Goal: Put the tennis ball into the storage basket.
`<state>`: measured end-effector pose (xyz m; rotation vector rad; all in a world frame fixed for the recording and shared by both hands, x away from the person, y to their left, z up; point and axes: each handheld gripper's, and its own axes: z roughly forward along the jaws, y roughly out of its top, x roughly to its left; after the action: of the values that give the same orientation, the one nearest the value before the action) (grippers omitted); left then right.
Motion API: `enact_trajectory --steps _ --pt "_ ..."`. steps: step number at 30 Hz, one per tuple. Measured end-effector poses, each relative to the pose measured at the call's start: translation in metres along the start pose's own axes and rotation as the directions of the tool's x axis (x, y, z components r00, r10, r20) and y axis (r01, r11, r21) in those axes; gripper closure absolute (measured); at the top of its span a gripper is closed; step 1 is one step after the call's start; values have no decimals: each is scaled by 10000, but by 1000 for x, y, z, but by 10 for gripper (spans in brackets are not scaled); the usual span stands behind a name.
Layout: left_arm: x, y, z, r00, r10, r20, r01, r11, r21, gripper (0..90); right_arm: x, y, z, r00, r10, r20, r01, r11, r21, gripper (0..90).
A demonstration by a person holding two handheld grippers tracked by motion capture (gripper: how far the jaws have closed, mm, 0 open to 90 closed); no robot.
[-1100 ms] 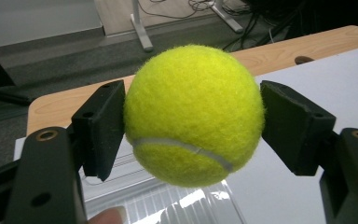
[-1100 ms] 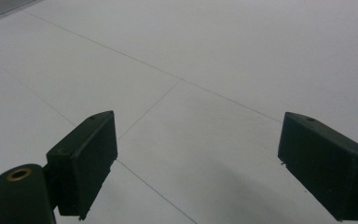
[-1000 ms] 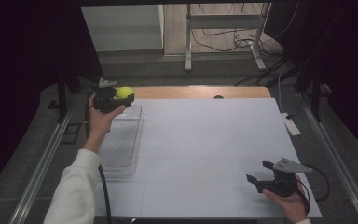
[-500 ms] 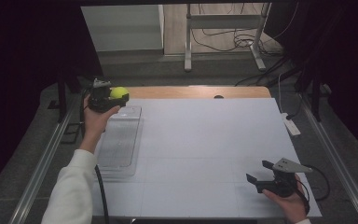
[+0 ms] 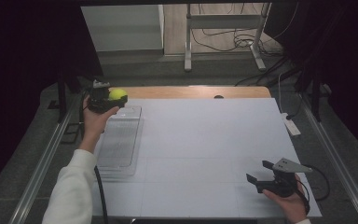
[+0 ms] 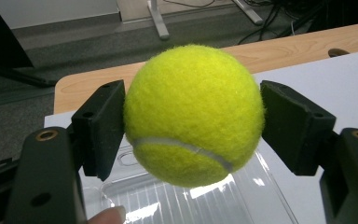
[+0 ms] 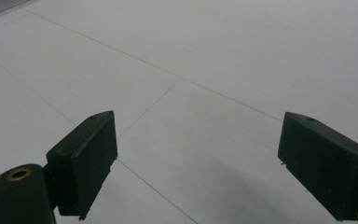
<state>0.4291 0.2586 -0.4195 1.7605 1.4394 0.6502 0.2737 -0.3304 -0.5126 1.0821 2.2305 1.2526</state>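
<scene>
While the tennis ball (image 6: 193, 114) is already off the table (image 5: 205, 140) and lifted, the work looks to be somewhere in its middle: the pick-up is done, and the setting-down is not. The likely destination, as a judgement, is the clear plastic tray (image 5: 119, 140) that lies along the table's left side; it holds nothing so far as the high view shows, and the ball hangs above its far end, not in it. What remains is to lower the ball into the tray and let go.

The left tool (image 5: 103, 97) is clenched on the ball. In the left gripper view its two black pads (image 6: 103, 126) press against opposite sides of the yellow felt, one on each flank, with the white seam curving across the lower front. The ridged floor of the tray shows directly beneath the ball, and a fingertip of the holding hand peeks in at the bottom edge.

The right tool (image 5: 270, 176) rests low near the table's near right corner, well apart from ball and tray. Its jaws stand wide, with bare white table surface between them, gripping nothing.
</scene>
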Motion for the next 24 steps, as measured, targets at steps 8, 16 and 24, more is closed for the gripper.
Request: enact_trajectory --steps 8,16,24 --pt "7 -6 3 9998 -101 -195 104 9998 161 272 0 0 0 10000 -6 -4 6 10000 2 120" --pt "11 -10 4 9994 -152 -305 160 9995 256 272 0 0 1 10000 -10 -2 10 10000 16 120" --pt "16 -12 5 9987 -209 -466 225 9992 340 272 0 0 1 10000 -6 -4 6 10000 13 120"
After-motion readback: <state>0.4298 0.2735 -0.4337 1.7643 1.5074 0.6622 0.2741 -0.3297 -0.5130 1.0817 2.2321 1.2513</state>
